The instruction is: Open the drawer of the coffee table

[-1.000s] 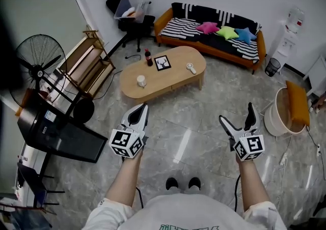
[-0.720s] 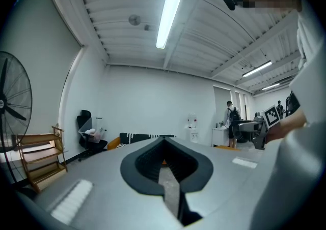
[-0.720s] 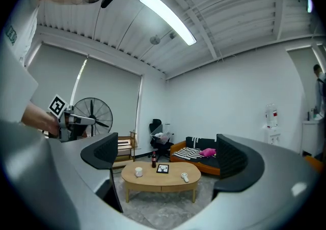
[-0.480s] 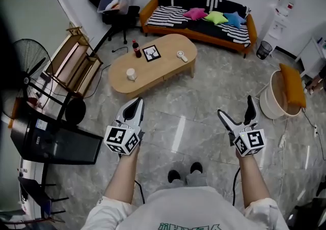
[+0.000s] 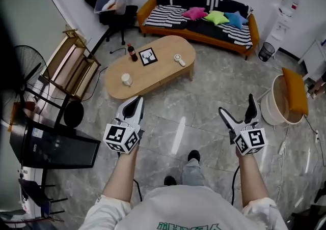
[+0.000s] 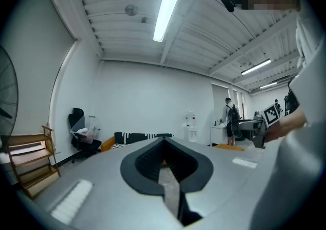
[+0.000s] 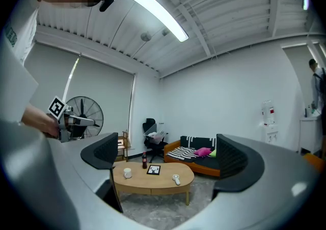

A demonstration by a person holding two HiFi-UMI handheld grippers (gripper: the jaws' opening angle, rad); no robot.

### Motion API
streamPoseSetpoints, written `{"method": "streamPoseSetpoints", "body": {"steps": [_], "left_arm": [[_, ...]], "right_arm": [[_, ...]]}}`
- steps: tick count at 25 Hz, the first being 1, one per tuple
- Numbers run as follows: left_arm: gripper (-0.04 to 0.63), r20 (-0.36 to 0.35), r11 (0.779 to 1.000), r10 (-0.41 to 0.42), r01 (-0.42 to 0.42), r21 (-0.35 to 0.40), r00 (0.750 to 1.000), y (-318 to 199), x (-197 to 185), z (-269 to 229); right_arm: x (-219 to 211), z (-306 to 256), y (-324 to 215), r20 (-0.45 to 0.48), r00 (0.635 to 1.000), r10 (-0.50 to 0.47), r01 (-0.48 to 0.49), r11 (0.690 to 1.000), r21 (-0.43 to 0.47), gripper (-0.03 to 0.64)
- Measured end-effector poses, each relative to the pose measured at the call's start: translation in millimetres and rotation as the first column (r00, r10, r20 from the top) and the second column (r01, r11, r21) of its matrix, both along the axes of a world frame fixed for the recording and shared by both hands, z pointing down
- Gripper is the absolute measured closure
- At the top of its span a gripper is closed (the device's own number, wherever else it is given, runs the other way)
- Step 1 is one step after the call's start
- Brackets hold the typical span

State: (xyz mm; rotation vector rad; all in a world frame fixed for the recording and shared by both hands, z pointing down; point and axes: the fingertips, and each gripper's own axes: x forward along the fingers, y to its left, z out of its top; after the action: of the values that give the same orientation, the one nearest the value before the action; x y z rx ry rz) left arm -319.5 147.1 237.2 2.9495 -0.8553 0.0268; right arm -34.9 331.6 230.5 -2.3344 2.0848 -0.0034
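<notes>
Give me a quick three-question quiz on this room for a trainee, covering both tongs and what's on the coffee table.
1. True or false: the left tongs are shut with nothing between them.
2. Which of these stands on the coffee table? A. a laptop B. a dark bottle C. a lamp
3. Fill in: the right tongs are ___, holding nothing.
Key: 1 true; 2 B; 3 open.
</notes>
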Motion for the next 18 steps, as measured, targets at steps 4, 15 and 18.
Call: {"method": "streamPoseSetpoints", "body": {"steps": [4,15,18], "left_arm": [[0.597,0.009,0.999,-0.032,0.032,0.011,0.999,-28.8,40.9,-6.7],[0.597,0.036,0.996,-0.083,0.082,0.022,0.996,-71.5,130.5,-13.3],[0.597,0.038,0.997,-0.075,0.074,0.028,0.996,-85.4,146.6,-17.6]], "right_arm": [[42.8,1.1,-33.7,0.006,0.999,-0.035,0.035,0.999,0.001,0.028],[125.2,5.3,-93.1,0.021,0.991,-0.132,0.132,0.991,-0.01,0.028],[137.0,4.5,-104.1,0.019,0.991,-0.136,0.136,0.991,-0.013,0.028]]}}
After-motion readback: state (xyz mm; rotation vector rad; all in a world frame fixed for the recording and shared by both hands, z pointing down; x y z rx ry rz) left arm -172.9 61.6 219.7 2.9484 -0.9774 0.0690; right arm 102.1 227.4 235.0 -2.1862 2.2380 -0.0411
